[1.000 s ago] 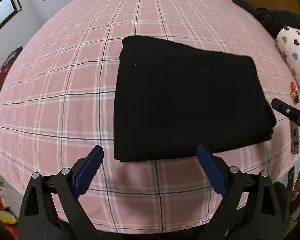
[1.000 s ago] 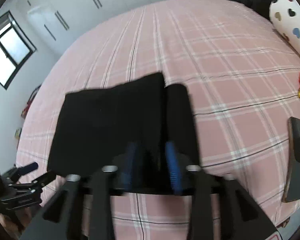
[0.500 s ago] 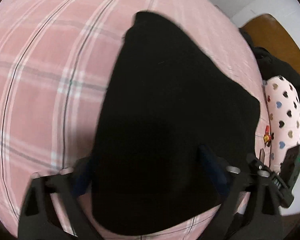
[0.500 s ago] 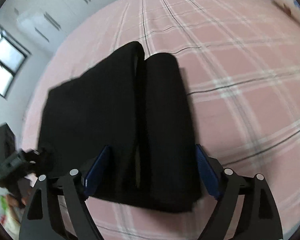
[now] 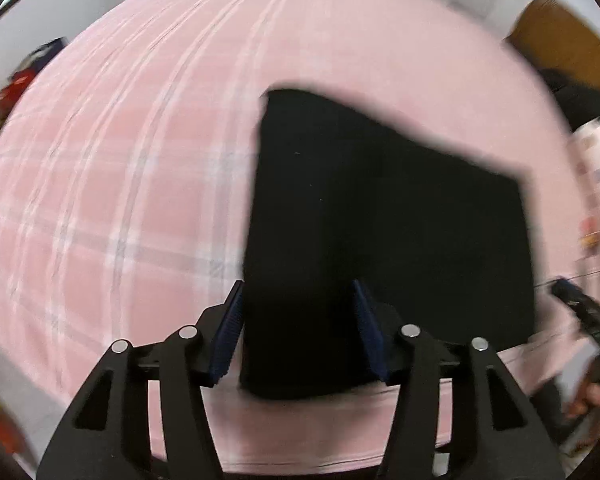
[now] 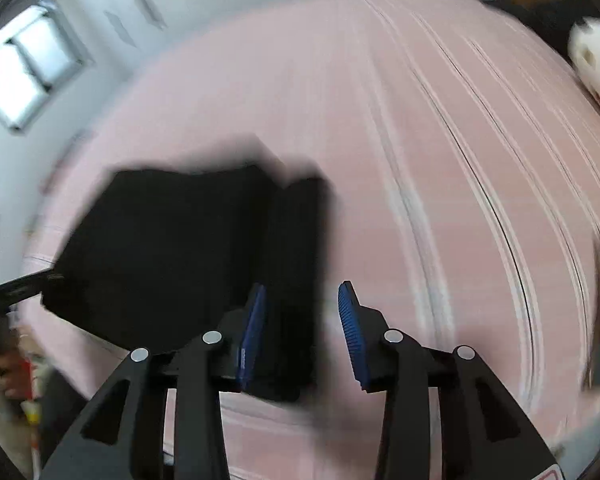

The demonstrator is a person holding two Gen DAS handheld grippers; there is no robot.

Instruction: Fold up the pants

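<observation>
Both claws, left [image 5: 298,328] and right [image 6: 302,328], have just been closing around the folded black fabric pants' [image 5: 380,240] near edge; whether either grips yet, we cannot tell. Next, we judge, comes a firm pinch and a lift for another fold.

No readable text for you in either wrist view — motion blur wipes out everything. No labels, brands, numbers or signs legible on the bedding, the clothing or the gripper parts — nothing to log.
</observation>
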